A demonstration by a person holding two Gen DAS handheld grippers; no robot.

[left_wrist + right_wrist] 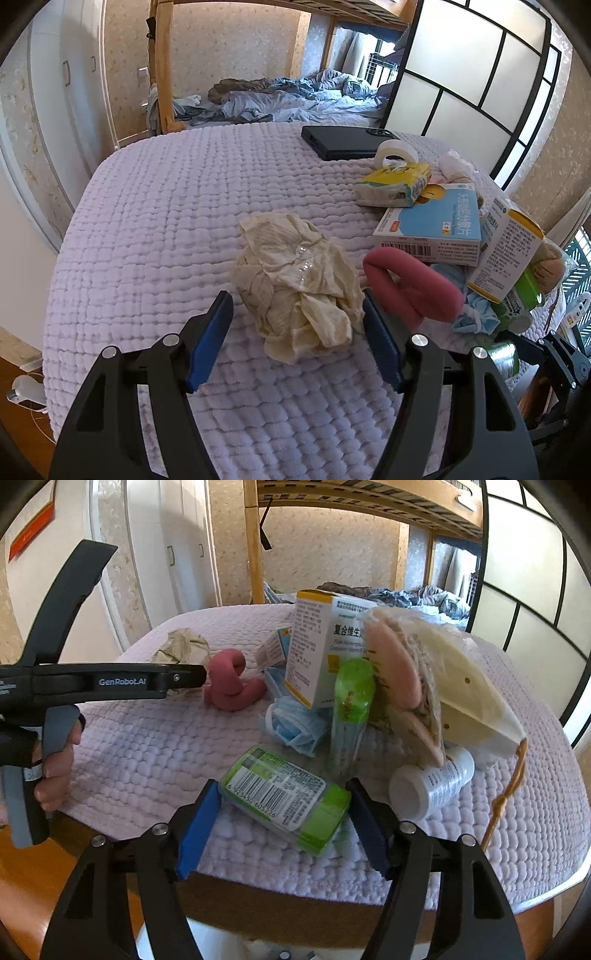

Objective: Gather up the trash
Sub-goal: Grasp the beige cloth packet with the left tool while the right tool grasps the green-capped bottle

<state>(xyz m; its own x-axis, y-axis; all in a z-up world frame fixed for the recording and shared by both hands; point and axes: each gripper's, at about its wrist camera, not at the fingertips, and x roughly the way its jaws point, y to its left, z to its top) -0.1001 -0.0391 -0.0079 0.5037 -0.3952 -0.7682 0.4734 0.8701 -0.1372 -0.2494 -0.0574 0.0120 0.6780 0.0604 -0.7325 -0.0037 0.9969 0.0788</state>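
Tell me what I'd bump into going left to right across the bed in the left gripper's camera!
crumpled tissue → pink foam roll → blue-and-white medicine box → yellow-edged white box

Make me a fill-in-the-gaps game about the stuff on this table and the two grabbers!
1. The left gripper has its fingers on either side of a crumpled ____.
2. The green container between the right gripper fingers is lying on its ____.
3. The black phone lies on the quilted ____ cover.
4. The bendy foam tube beside the tissue is ____.

Missing words: tissue; side; purple; pink
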